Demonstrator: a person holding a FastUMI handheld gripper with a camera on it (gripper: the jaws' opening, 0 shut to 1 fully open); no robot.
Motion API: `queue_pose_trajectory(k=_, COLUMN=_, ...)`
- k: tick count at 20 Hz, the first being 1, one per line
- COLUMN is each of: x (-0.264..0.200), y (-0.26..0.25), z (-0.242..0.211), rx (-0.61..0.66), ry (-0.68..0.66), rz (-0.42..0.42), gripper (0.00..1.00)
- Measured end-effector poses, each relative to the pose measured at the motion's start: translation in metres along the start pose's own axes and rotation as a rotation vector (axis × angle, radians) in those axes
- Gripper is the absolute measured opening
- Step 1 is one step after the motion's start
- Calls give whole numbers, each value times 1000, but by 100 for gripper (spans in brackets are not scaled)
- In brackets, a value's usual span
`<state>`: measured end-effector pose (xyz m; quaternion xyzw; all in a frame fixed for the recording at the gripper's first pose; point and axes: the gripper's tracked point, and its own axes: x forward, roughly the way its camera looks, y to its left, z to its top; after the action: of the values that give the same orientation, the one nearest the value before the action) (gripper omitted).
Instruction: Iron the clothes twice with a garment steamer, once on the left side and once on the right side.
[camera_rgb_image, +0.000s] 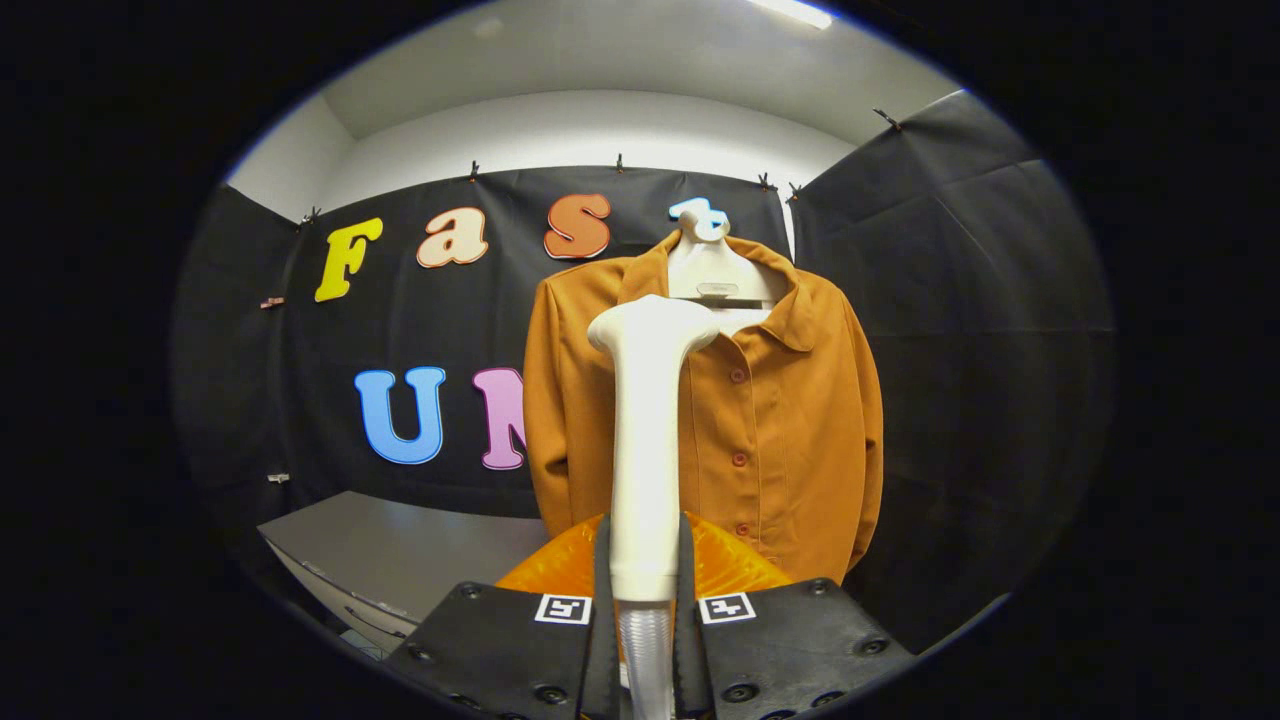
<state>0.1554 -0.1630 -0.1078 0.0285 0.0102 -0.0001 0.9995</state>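
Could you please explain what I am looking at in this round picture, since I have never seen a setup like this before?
The picture comes from a fisheye camera mounted on a hand-held gripper, a two-finger tool that a person carries; there is no robot arm. The camera looks forward along the two fingers, which appear at the bottom. Both fingers press on the handle of a white garment steamer, which stands upright between them with its head at the top. Beyond the steamer, an orange-brown buttoned shirt hangs on a white hanger in front of the booth's black cloth wall. To the lower left of the shirt is a grey table. Something orange and translucent sits just behind the fingers; I cannot tell what it is.
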Motion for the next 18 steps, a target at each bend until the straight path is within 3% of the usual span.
queue_pose_trajectory(k=8, x=17, y=-5, z=-65, rx=8, ry=96, rz=14, gripper=25)
queue_pose_trajectory(k=18, x=4, y=-16, z=-150, rx=24, ry=278, rz=-21, gripper=25)
